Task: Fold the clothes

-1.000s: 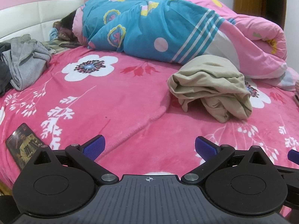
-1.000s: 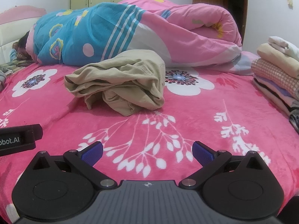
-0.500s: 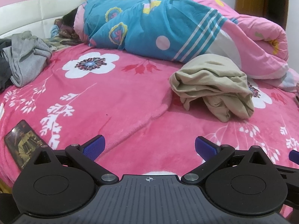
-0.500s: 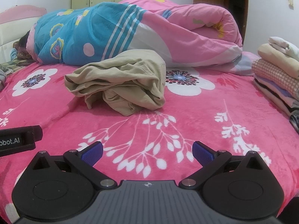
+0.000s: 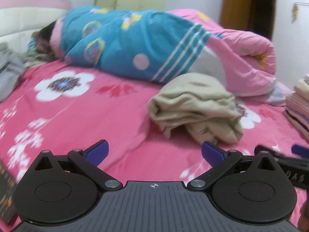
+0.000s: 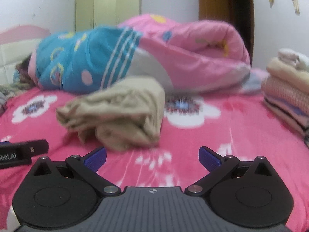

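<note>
Bed [image 5: 81,119]: your work surface is a bright pink spread with white flowers, filling the lower part of both views.
Quilt [image 5: 135,46]: a bulky roll, blue at one end and pink at the other, lies across the far side of the bed, behind the garment.
Folded stack [image 6: 285,96]: a pile of folded clothes sits at the right edge of the bed, well apart from the beige garment.
Beige garment [image 6: 119,114]: your piece to fold lies bunched and crumpled in the middle of the bed, just in front of the quilt and just ahead of both tools; both views are blurred, so its folds are hard to read.
Grey clothing [image 5: 9,73]: a loose heap at the far left edge of the left view.
Left tool [image 5: 154,152]: you hold it low over the spread with its blue pads [image 5: 97,151] spread wide, nothing between them.
Right tool [image 6: 152,155]: likewise wide apart and empty, close before the garment, not touching it.
</note>
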The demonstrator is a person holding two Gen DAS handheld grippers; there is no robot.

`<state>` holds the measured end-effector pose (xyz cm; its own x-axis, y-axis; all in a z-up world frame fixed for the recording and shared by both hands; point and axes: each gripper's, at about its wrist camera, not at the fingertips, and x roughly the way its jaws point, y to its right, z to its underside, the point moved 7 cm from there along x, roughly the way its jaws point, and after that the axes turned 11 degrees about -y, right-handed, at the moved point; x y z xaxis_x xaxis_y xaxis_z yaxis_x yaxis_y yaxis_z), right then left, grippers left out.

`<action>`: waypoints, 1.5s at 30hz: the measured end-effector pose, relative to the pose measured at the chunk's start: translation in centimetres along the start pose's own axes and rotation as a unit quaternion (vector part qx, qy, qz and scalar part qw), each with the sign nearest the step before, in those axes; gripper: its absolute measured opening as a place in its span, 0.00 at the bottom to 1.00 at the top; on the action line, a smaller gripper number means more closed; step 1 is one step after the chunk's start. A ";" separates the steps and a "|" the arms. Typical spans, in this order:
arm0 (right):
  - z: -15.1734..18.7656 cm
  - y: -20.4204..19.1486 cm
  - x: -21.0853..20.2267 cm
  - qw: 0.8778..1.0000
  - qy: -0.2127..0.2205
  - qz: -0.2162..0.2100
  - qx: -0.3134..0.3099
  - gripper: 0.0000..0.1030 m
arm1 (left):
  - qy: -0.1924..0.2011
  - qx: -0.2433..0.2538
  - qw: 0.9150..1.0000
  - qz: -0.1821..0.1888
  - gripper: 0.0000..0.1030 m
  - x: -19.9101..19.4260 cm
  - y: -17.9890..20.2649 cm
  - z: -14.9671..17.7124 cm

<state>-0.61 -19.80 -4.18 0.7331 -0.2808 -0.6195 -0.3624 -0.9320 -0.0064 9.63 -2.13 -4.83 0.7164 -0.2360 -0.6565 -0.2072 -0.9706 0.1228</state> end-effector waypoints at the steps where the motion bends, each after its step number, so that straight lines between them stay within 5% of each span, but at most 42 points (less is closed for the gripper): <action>1: -0.7 0.2 0.2 1.000 0.012 -0.004 -0.005 1.00 | 0.007 0.006 1.000 0.006 1.00 0.4 0.2 -0.4; 12: -8.8 -2.4 4.5 0.987 0.081 -0.062 -0.122 1.00 | 0.043 0.084 0.995 0.035 0.96 6.9 0.5 -2.3; 19: -12.5 -7.6 9.0 0.968 0.063 -0.122 -0.208 1.00 | 0.031 0.049 0.996 0.068 0.60 8.7 -0.5 -2.4; 24: -13.5 -8.0 11.3 0.975 0.042 -0.114 -0.188 1.00 | 0.035 0.024 0.995 0.091 0.51 9.0 -0.9 -2.9; 28: -13.3 -3.8 14.2 0.987 -0.014 -0.136 -0.081 1.00 | 0.041 0.026 0.995 0.093 0.52 8.7 -0.7 -3.3; 31: -13.1 -0.2 16.4 0.986 -0.061 -0.153 0.012 1.00 | 0.043 0.023 0.994 0.094 0.53 8.8 -0.7 -3.6; 35: -12.5 4.3 19.5 0.966 -0.128 -0.178 0.135 1.00 | 0.045 0.021 0.994 0.094 0.54 9.0 -0.7 -3.8; 39: -9.7 4.5 22.8 0.918 -0.207 -0.255 0.220 1.00 | 0.049 0.025 0.994 0.095 0.54 8.8 -0.7 -3.9; 45: -10.2 3.5 21.2 0.927 -0.180 -0.250 0.214 0.79 | 0.047 0.024 0.994 0.096 0.53 8.8 -0.9 -4.1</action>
<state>19.53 -31.37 -9.39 0.6597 0.3286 -0.6759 -0.2800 -0.7272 -0.6268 18.86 -3.55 -7.69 0.7192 -0.4216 -0.5522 -0.3759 -0.9046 0.2011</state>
